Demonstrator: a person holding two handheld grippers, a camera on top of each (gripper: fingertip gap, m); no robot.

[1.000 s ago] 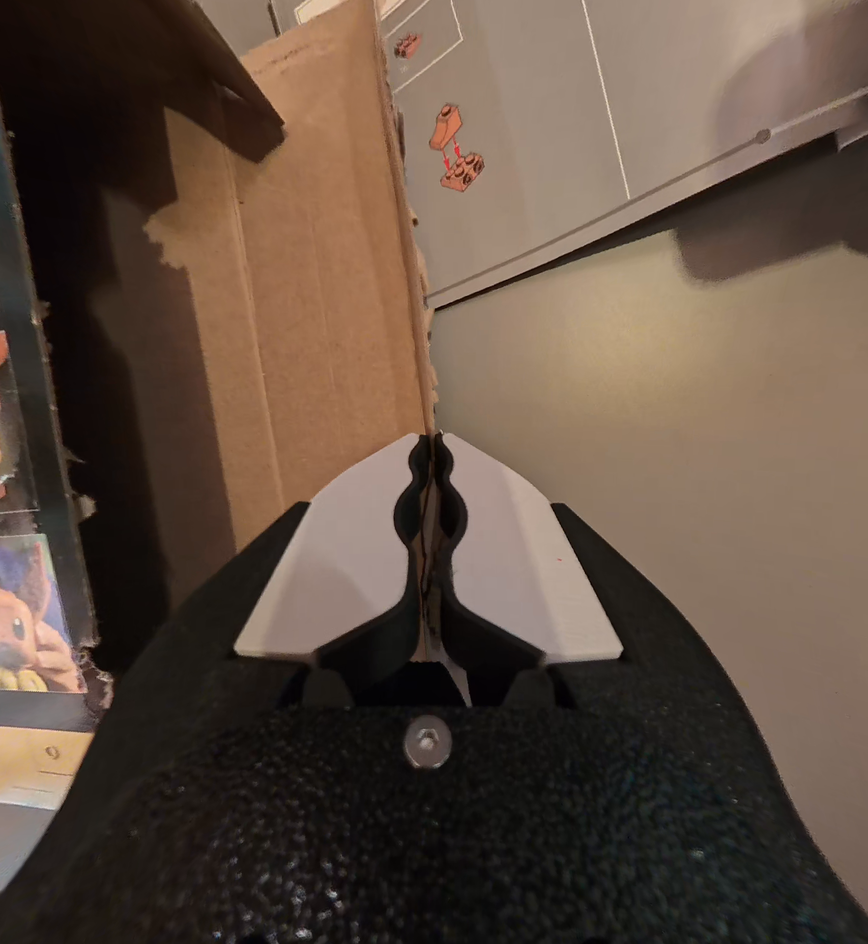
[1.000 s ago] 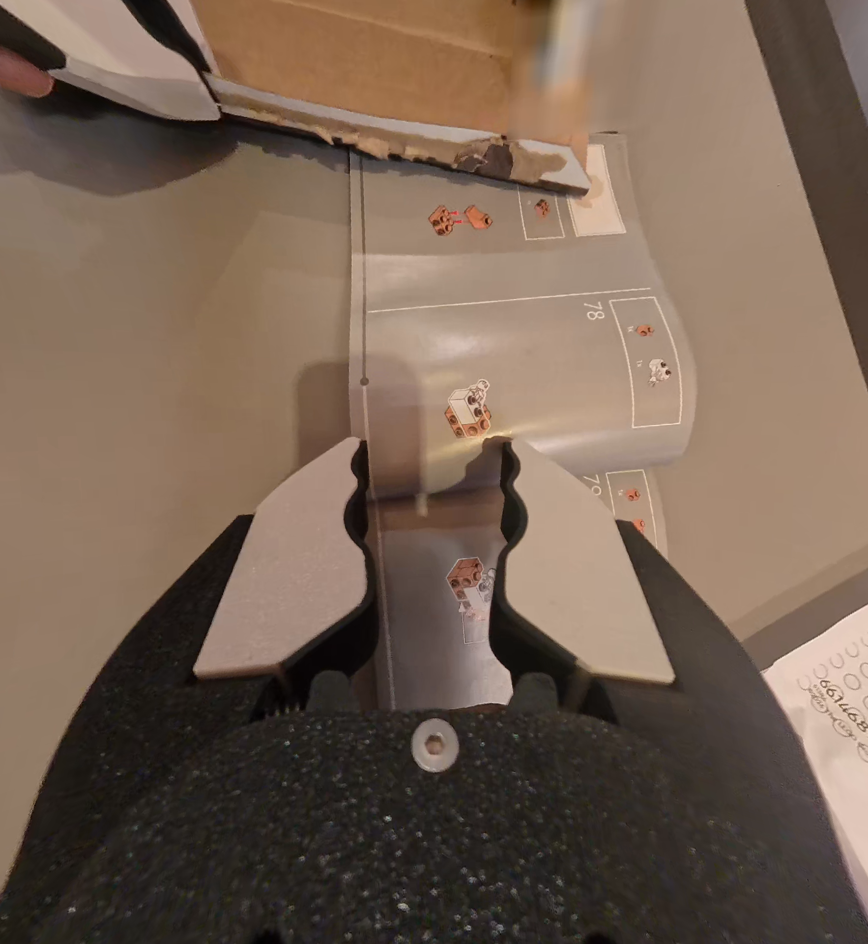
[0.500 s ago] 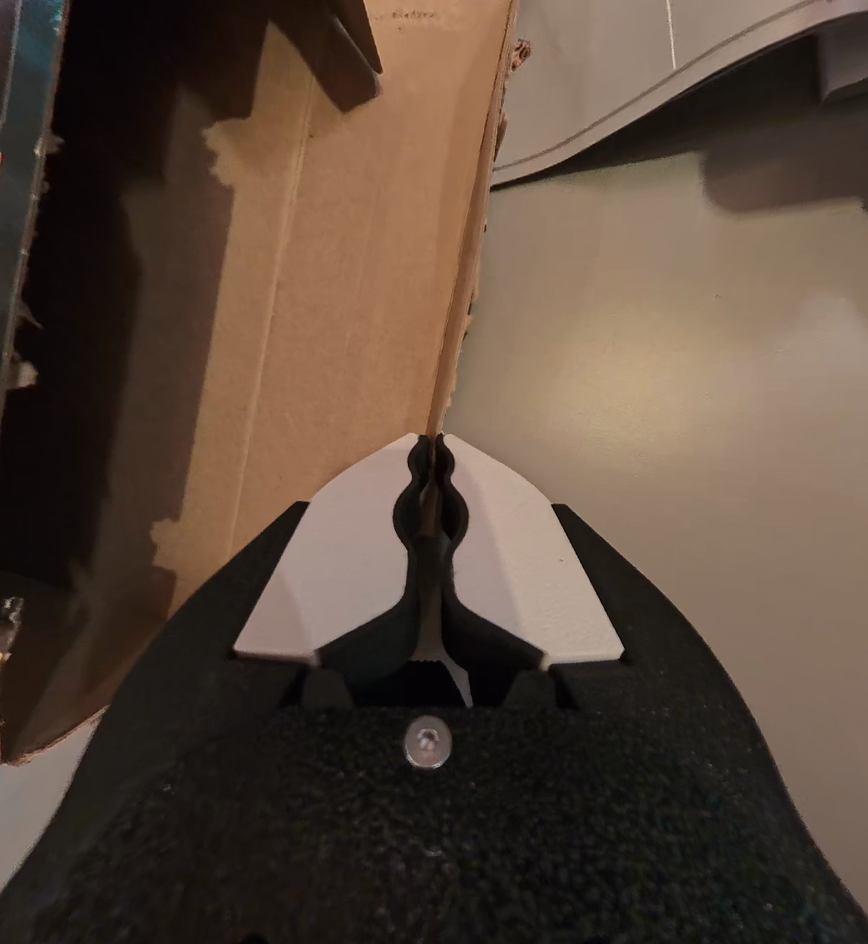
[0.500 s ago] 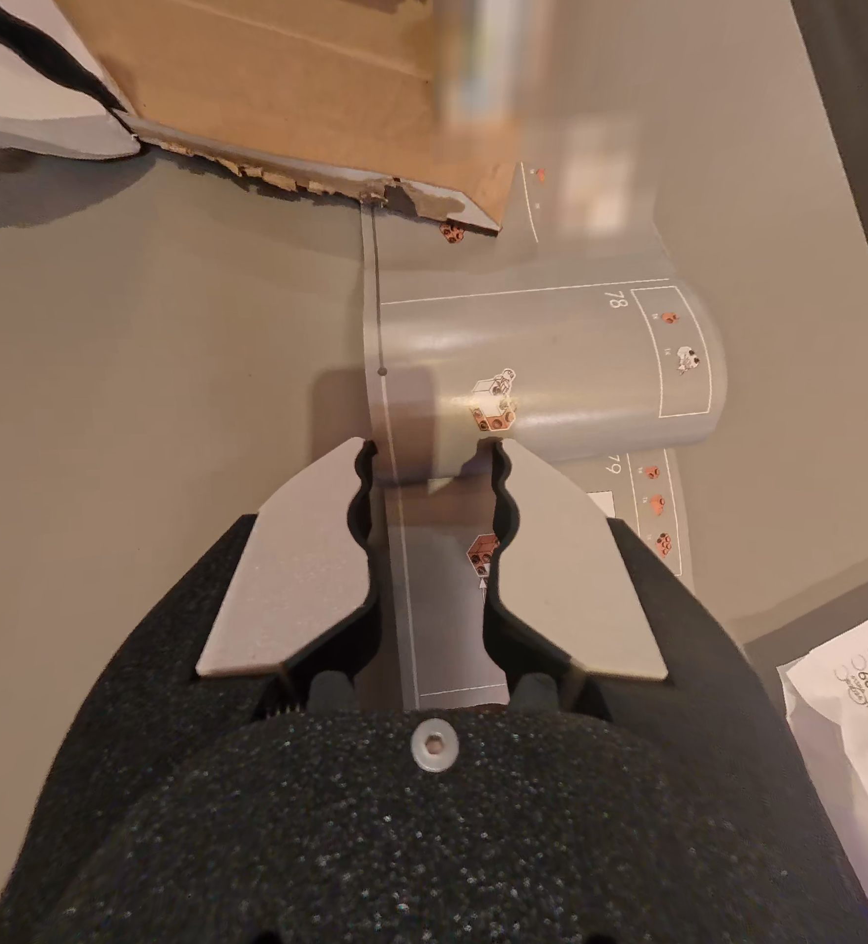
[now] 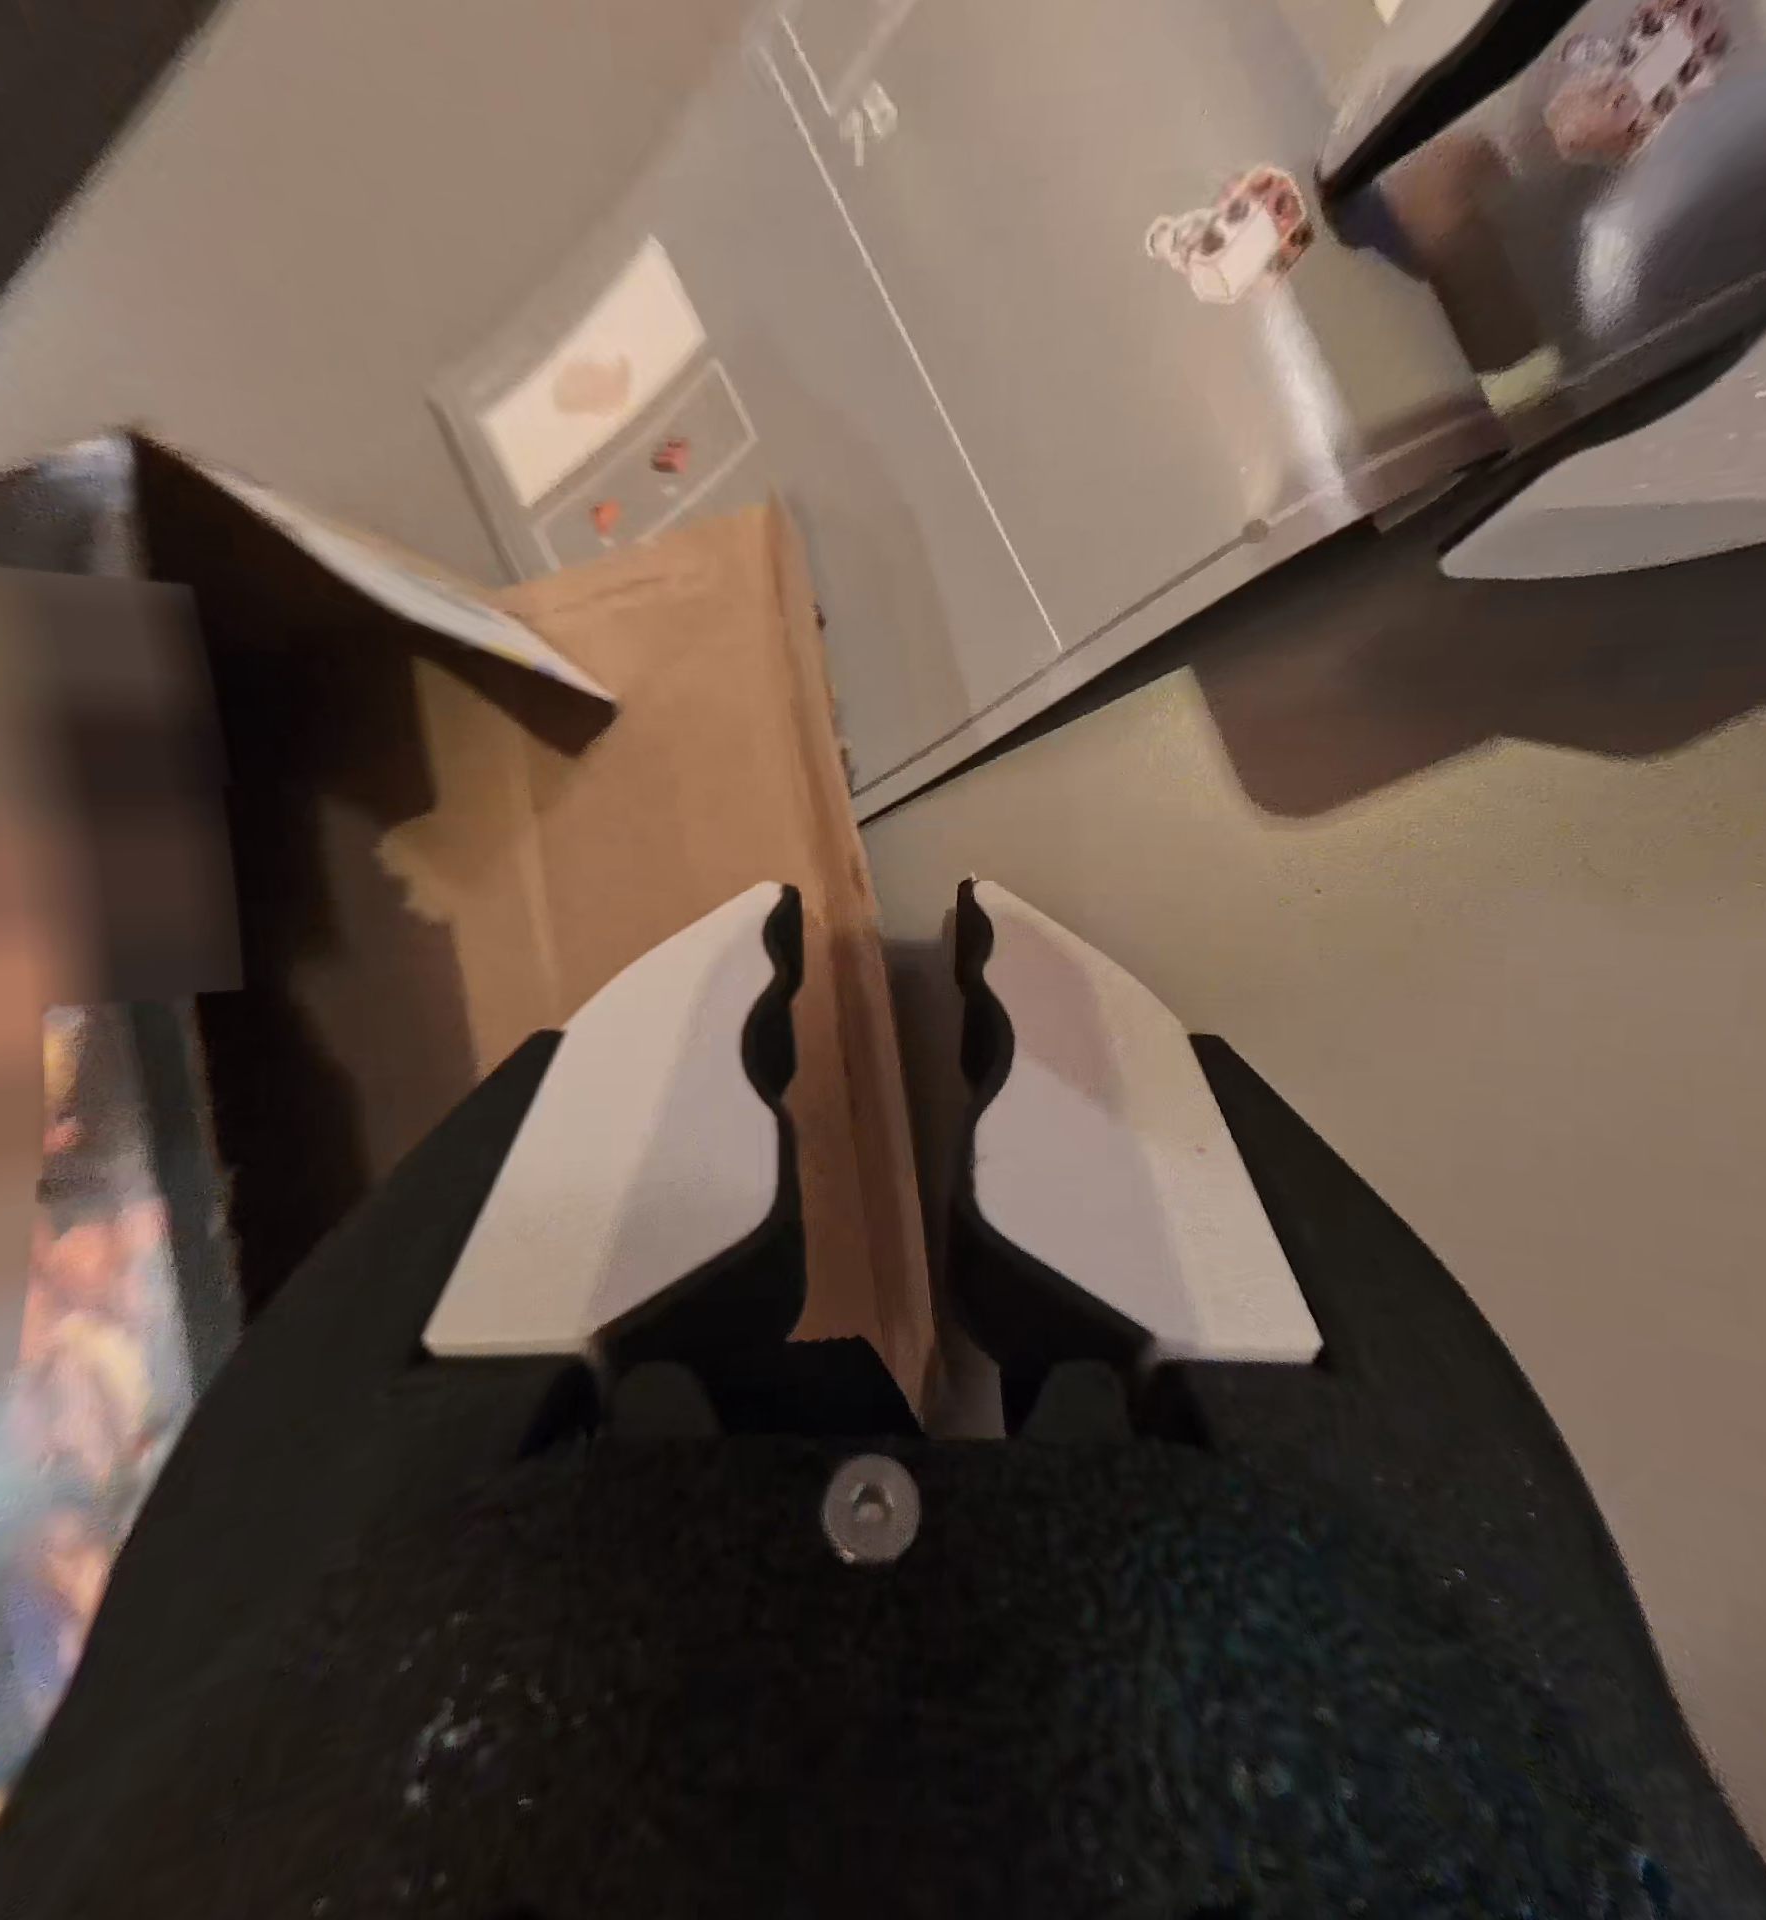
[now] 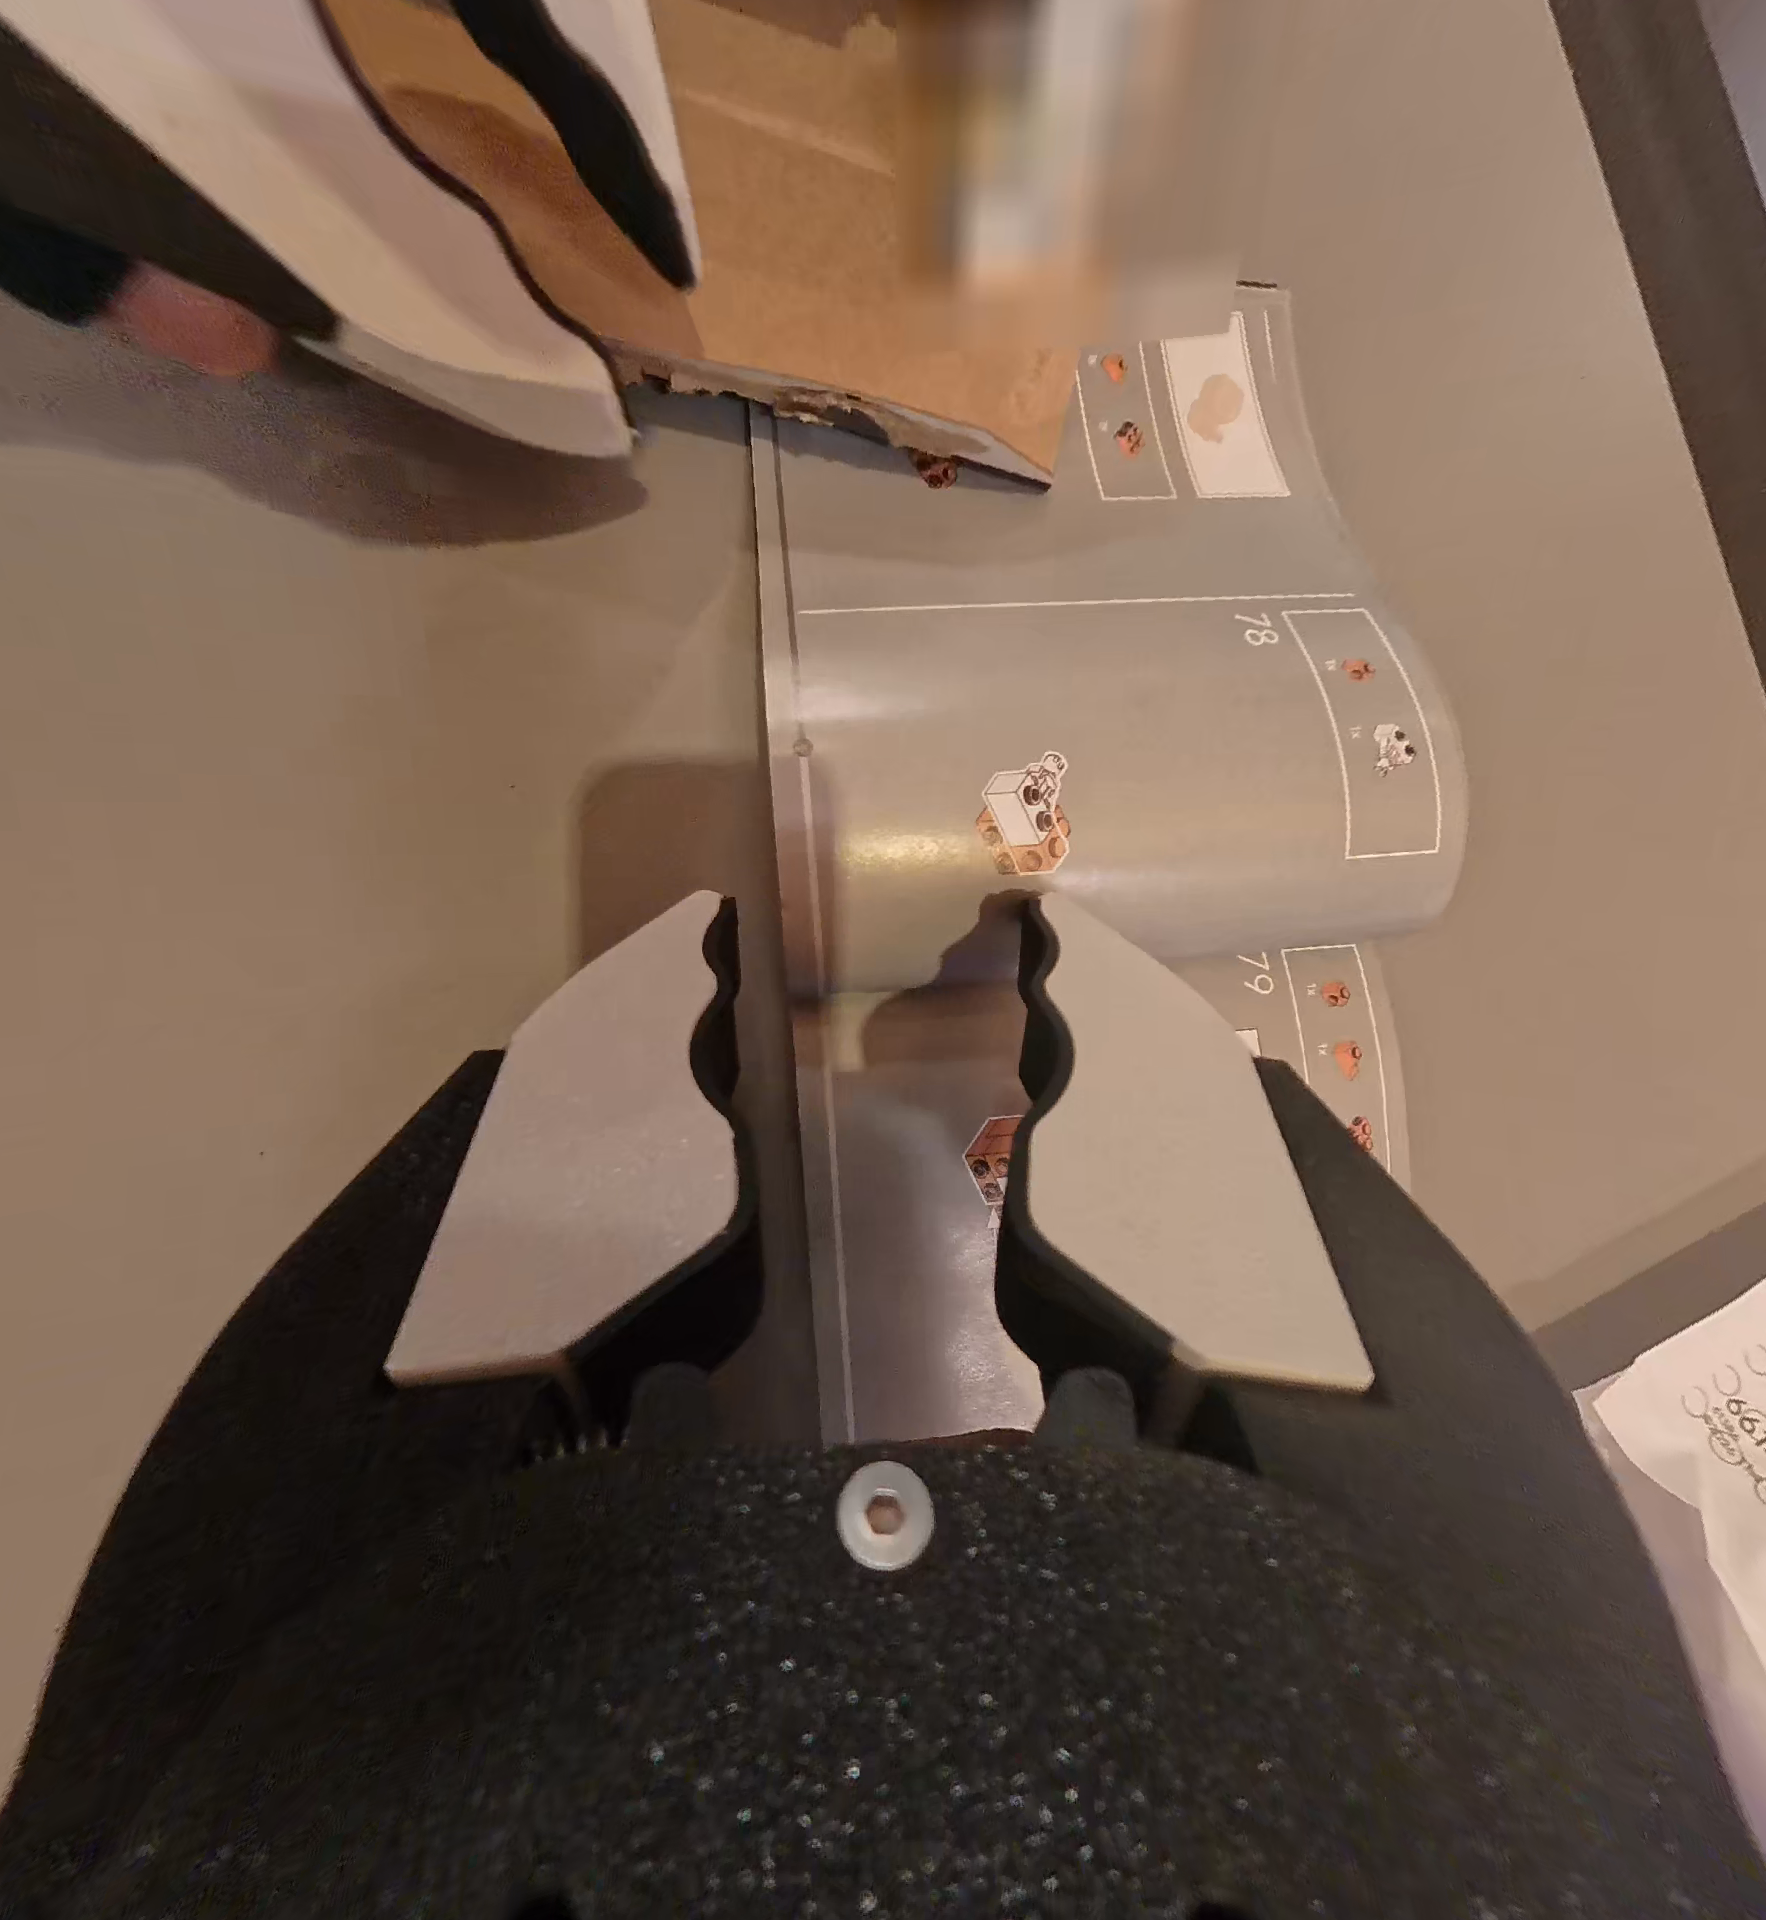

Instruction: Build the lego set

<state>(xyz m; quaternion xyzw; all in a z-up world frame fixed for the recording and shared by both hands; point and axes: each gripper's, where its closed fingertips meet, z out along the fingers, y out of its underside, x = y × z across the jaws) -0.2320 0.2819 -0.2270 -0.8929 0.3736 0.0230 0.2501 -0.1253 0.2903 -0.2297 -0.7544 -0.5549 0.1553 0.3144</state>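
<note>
The left tool (image 5: pixel 874 914) stands released around the box flap (image 5: pixel 848 1039); the right tool (image 6: pixel 874 914) hangs released over the booklet (image 6: pixel 1118 727). Unheld, the flap could drop onto the booklet.

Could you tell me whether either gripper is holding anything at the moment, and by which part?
Nothing is held: the left gripper stands open around the cardboard box flap, and the right gripper is open above the booklet.

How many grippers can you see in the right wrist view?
2. The right gripper is in the foreground, jaws open over the grey booklet. The left gripper is top left, jaws open around the cardboard flap.
</note>
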